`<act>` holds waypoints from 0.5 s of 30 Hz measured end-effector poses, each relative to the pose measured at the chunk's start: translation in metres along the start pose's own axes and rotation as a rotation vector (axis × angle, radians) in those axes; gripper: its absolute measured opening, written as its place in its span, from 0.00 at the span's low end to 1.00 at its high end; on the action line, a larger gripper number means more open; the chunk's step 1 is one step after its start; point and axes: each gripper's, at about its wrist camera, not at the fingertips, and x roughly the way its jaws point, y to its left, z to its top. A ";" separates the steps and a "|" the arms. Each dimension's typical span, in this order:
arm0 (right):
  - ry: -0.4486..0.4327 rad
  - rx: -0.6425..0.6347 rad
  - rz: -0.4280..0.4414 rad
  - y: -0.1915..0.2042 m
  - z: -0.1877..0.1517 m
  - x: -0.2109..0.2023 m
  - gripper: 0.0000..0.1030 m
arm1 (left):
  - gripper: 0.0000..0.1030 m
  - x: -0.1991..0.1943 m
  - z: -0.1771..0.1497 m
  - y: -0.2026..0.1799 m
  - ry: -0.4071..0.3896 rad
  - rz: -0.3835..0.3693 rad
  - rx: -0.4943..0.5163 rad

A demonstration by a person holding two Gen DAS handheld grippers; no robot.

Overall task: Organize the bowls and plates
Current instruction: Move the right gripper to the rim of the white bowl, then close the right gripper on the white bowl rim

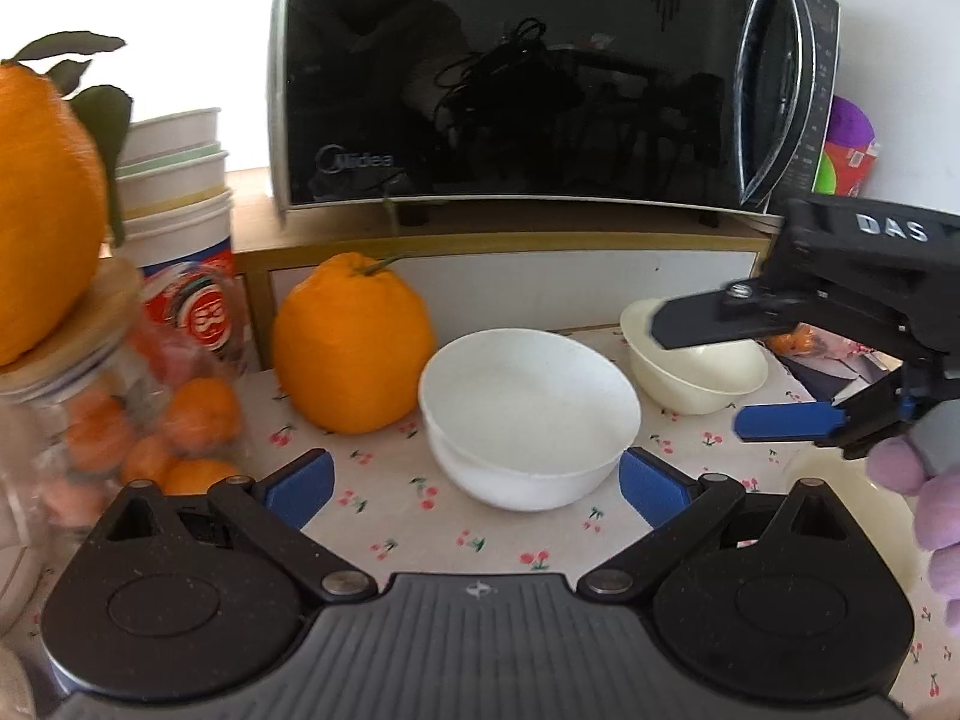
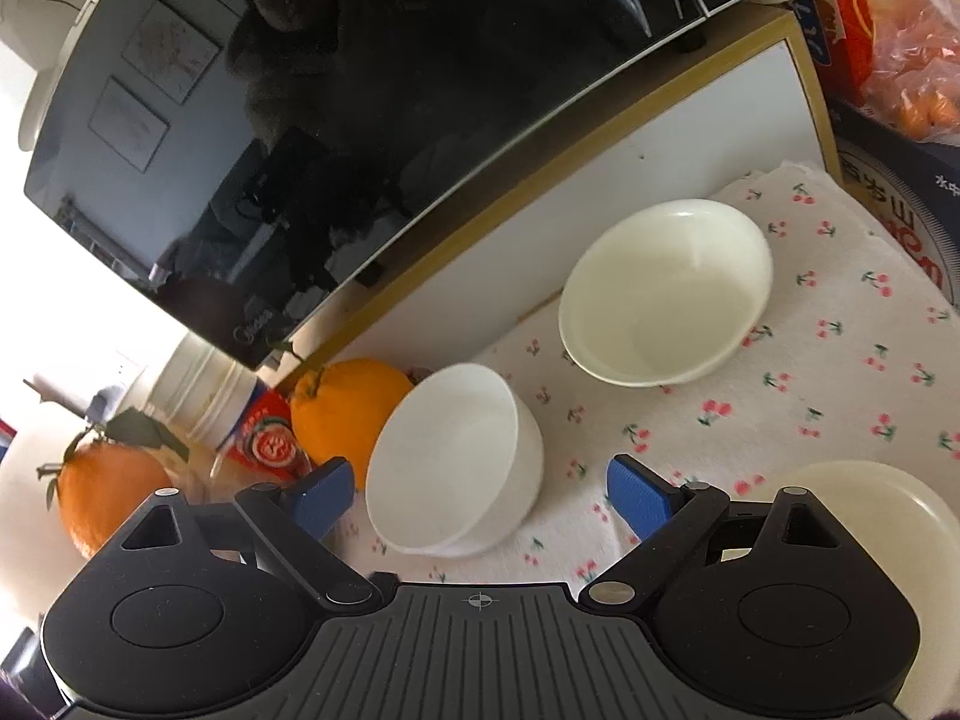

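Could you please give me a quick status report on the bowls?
Both hand-held grippers open, empty. White bowl between left fingers, ungrasped. Cream bowl behind. Large orange beside white bowl.

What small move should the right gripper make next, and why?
Probably ease the right gripper forward and down until one finger sits on each side of the cream bowl rim. Its jaws are open and empty, it hovers beside that bowl, and the bowl sits apart from the stacked white bowls on the cherry-print cloth.

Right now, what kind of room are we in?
Probably a home kitchen or dining corner. There's a black microwave on a shelf, a white bowl and a cream bowl on a cherry-print cloth, and a big orange.
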 end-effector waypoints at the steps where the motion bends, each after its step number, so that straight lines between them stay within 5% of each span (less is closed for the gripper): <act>1: -0.005 0.006 0.005 0.000 0.001 0.003 0.90 | 0.94 0.003 -0.001 -0.002 0.000 -0.006 -0.005; 3: -0.013 0.026 0.013 0.000 0.001 0.010 0.86 | 0.88 0.007 -0.001 -0.003 0.004 -0.010 -0.023; 11: -0.040 0.075 -0.015 -0.008 -0.003 0.026 0.44 | 0.65 0.011 -0.003 0.004 0.005 -0.039 -0.158; 15: -0.044 0.092 -0.023 -0.011 -0.007 0.032 0.35 | 0.54 0.009 -0.004 0.012 0.003 -0.050 -0.236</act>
